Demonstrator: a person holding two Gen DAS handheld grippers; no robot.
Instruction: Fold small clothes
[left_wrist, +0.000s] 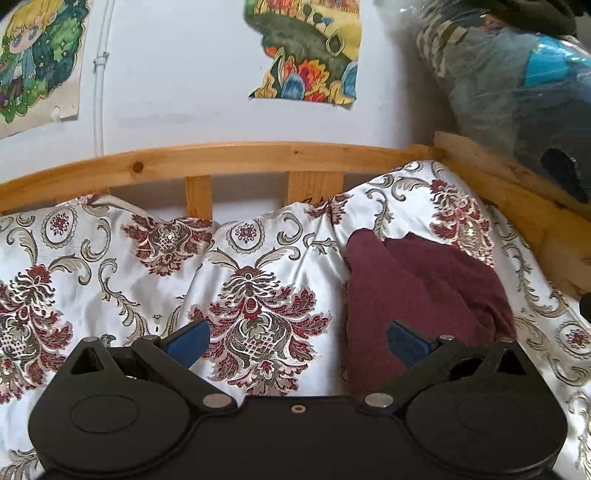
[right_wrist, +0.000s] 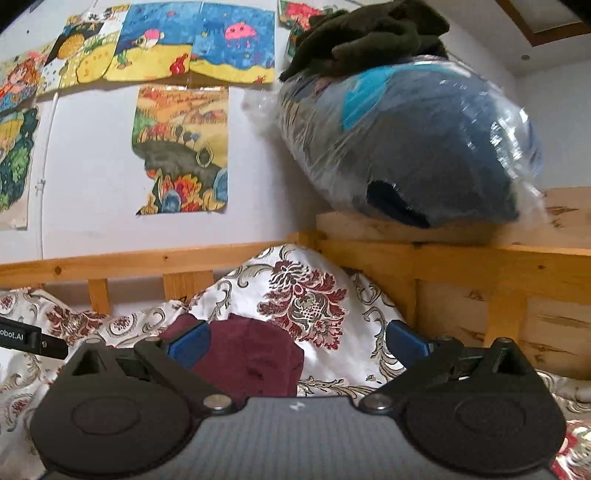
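- Left wrist view: left gripper (left_wrist: 297, 341) spread wide, blue pads (left_wrist: 188, 341) well apart, nothing between them; tilted down over the patterned bedspread (left_wrist: 255, 295).
- Maroon garment (left_wrist: 417, 295) lying in a folded heap on the bedspread, right of centre, partly behind the right-hand blue pad but not clasped by it.
- Bounded at the far side by a wooden bed rail (left_wrist: 236, 155) with upright slats, white wall (left_wrist: 177, 88) and pinned drawings (left_wrist: 310, 51) just behind.
- Closed off at the right by a sloping wooden board (left_wrist: 517, 192) with a plastic-wrapped bundle (left_wrist: 517, 85) resting above it.
- Open bedspread to the left and centre, rumpled into soft ridges near the rail.
- Right wrist view: right gripper (right_wrist: 297, 341) held about level, jaws at their widest, blue pads (right_wrist: 406, 343) empty.
- Same maroon garment (right_wrist: 251, 354) low in front, nearer the left-hand pad, resting on the bedspread (right_wrist: 332, 332) with no grip on it.
- Bedspread humped up against the corner where bed rail (right_wrist: 110, 264) meets a wooden shelf frame (right_wrist: 461, 254).
- Plastic-wrapped bundle (right_wrist: 424, 147) sitting on that shelf, dark clothing (right_wrist: 369, 33) piled on top, overhanging the corner.
- Black bar of the other tool (right_wrist: 26, 338) entering at the left edge, apart from the garment.
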